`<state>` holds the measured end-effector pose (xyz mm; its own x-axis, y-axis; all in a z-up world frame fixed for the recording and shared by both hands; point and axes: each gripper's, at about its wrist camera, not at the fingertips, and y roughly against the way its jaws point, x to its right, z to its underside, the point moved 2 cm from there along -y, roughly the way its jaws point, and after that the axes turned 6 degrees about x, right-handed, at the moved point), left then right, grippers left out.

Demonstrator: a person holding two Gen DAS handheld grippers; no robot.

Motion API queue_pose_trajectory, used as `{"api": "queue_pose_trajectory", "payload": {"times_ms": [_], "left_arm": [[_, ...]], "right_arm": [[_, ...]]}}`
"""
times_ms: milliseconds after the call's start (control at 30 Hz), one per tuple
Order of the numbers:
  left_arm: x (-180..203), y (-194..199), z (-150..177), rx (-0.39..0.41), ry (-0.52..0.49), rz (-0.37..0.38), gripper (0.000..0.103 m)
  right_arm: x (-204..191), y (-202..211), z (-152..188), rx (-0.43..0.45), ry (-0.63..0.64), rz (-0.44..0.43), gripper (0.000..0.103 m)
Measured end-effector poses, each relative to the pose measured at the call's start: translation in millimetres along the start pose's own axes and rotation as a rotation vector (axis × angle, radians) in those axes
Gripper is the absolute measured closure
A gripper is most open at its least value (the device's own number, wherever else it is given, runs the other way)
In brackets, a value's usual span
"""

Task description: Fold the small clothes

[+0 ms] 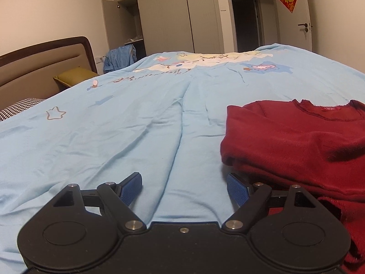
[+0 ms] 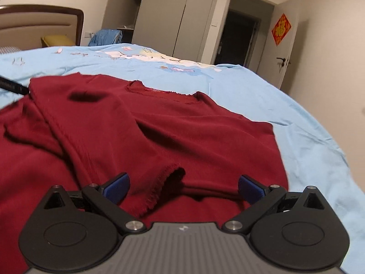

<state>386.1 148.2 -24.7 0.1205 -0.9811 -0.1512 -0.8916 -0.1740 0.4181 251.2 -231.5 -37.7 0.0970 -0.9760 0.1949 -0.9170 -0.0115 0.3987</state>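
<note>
A dark red long-sleeved top (image 2: 187, 127) lies on the light blue bedspread (image 2: 303, 114), neckline (image 2: 164, 92) away from me, one sleeve folded across its front with the cuff (image 2: 168, 178) near me. My right gripper (image 2: 183, 188) hangs open just above that cuff, nothing between its blue pads (image 2: 116, 188). In the left wrist view the same top (image 1: 296, 141) sits to the right. My left gripper (image 1: 184, 190) is open over bare bedspread (image 1: 114, 137), its right pad (image 1: 237, 190) close to the top's edge. A black tip of the left gripper (image 2: 13, 88) shows at the right view's left edge.
A brown headboard (image 1: 41, 68), an olive pillow (image 1: 75, 75) and a checked pillow (image 1: 18, 109) lie at the far left. Beyond the bed stand a grey wardrobe (image 1: 164, 16) with one door open, blue cloth (image 1: 121, 57), a dark doorway (image 1: 246, 18) and a white door (image 1: 296, 22).
</note>
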Motion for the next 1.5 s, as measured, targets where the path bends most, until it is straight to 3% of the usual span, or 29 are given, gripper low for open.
{"api": "queue_pose_trajectory", "payload": {"times_ms": [233,333,467,633,667,700,733,800,967,1067,1133,1200,1267,1367,1500], "left_arm": [[-12,25,0,0.031,0.112,0.087,0.015],[-16,25,-8,0.055,0.219,0.151,0.01],[-19,-4,-17,-0.01,0.403,0.188,0.012],[-9,-38,-19,-0.079,0.466,0.182,0.035],[-8,-40,-20,-0.084,0.462,0.192,0.048],[-6,-41,-21,-0.086,0.457,0.211,0.073],[-4,-41,-21,-0.089,0.448,0.225,0.085],[1,-39,-23,-0.078,0.394,0.179,0.093],[7,-42,-18,-0.092,0.337,0.123,0.094],[6,-37,-19,-0.088,0.342,0.118,0.086],[2,-29,-18,-0.09,0.368,0.111,0.067],[-4,-15,-15,-0.074,0.385,0.101,0.028],[-9,4,-7,-0.049,0.4,0.073,0.014],[-13,33,10,-0.052,0.388,0.105,0.012],[-12,83,32,-0.025,0.34,0.153,0.003]], "right_arm": [[17,5,14,-0.003,-0.145,-0.026,0.0],[20,5,15,0.006,-0.15,-0.027,0.0],[21,6,17,0.017,-0.165,-0.031,0.0],[21,6,20,0.04,-0.177,-0.035,0.0],[21,7,20,0.045,-0.179,-0.036,0.0],[21,7,20,0.047,-0.18,-0.036,0.0],[21,7,20,0.048,-0.181,-0.036,0.0],[21,7,20,0.05,-0.182,-0.035,0.0],[19,7,21,0.058,-0.18,-0.03,0.0],[20,7,21,0.059,-0.188,-0.036,0.0],[22,7,22,0.06,-0.205,-0.051,0.0],[27,8,23,0.064,-0.23,-0.072,0.0],[30,9,24,0.067,-0.257,-0.09,0.0],[34,13,25,0.064,-0.287,-0.103,0.0],[38,27,28,0.052,-0.306,-0.116,0.0]]}}
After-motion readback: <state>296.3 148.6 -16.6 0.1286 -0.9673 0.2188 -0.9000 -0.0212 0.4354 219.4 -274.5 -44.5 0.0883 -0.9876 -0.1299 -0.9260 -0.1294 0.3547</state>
